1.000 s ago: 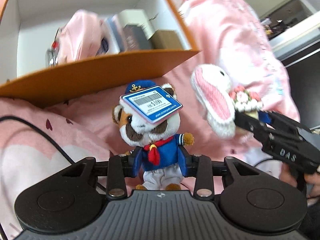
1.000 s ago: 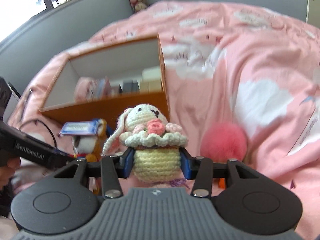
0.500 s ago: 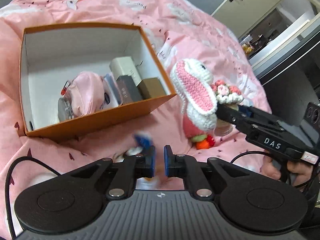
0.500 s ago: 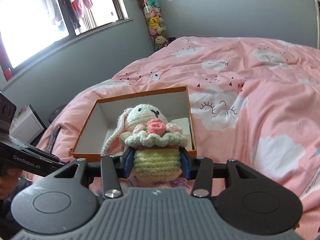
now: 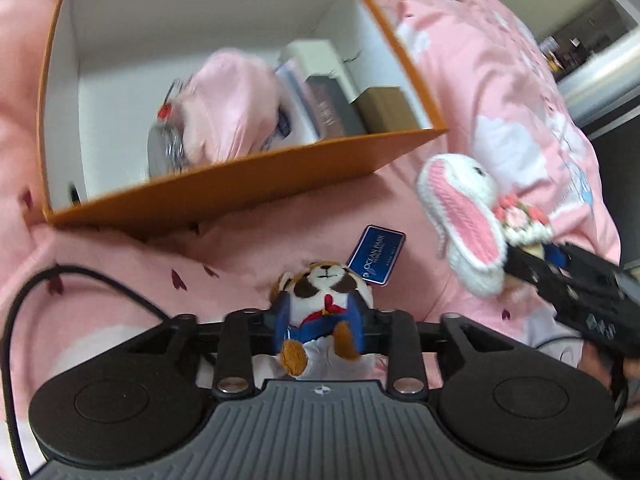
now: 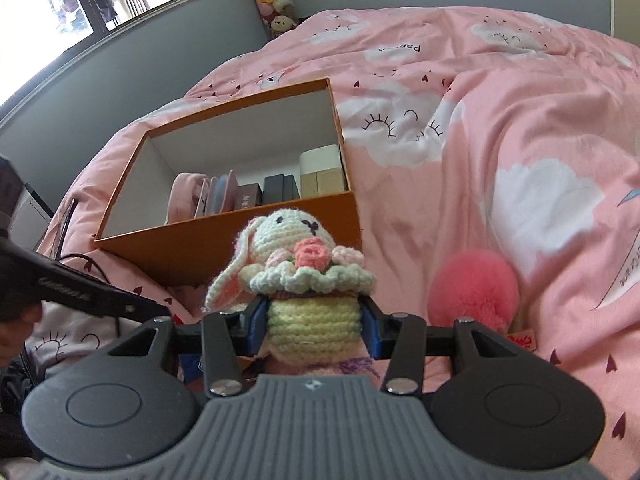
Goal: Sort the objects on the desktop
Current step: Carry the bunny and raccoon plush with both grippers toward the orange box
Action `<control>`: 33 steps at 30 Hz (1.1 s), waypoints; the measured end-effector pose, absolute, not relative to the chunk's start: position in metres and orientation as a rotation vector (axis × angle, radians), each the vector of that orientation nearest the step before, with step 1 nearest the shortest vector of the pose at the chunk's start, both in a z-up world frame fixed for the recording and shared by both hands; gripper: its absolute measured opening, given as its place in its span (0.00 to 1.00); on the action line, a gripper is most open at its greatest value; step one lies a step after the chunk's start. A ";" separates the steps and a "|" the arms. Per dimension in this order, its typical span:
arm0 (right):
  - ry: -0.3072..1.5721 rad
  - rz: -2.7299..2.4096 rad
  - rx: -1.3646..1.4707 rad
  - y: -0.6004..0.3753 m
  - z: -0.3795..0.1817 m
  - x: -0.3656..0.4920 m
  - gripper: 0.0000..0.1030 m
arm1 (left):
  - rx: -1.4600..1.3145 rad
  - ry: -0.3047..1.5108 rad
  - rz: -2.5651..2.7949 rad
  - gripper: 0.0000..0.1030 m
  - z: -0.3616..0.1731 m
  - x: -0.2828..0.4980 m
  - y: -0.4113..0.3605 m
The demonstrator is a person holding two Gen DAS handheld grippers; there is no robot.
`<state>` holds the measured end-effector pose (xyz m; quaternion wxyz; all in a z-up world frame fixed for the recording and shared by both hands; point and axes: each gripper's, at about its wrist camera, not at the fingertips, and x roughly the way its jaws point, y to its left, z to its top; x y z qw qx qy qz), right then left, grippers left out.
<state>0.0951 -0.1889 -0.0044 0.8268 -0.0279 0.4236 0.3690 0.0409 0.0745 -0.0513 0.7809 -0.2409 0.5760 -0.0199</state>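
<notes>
In the left wrist view, the left gripper (image 5: 319,330) sits at lower centre with its blue pads on either side of a small sailor plush (image 5: 320,300), a brown-and-white animal in a blue jacket with a red neckerchief. The plush lies tilted back between the pads, feet toward the camera, and the jaws are opening around it; the pads appear to touch its blue sleeves, though how firmly they press I cannot tell. A blue hang tag (image 5: 376,255) sticks up just behind its head. Beyond it, in the upper left of the frame, an orange box (image 5: 240,184) with white inner walls rests on the pink bedspread (image 5: 500,92). Inside the box lie a pink pouch (image 5: 228,108), blurred, and several small boxes (image 5: 332,96) packed along the right wall. A black cable (image 5: 80,280) curves across the bedspread at the left edge.

In the right wrist view, the right gripper (image 6: 316,328) at lower centre is about half open and clamps a crocheted bunny (image 6: 296,276) by its pale yellow body, upright, its face toward the camera and pink flowers at its collar. The same bunny shows at the right of the left wrist view, off the bedspread and near the box's front corner. A fluffy pink pom-pom (image 6: 476,288) lies on the bedspread to the right of the bunny, apart from it.
</notes>
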 end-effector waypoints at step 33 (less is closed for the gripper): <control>0.953 0.774 -0.049 -0.189 -0.021 0.097 0.48 | -0.204 1.554 -0.191 0.55 -0.088 0.063 0.021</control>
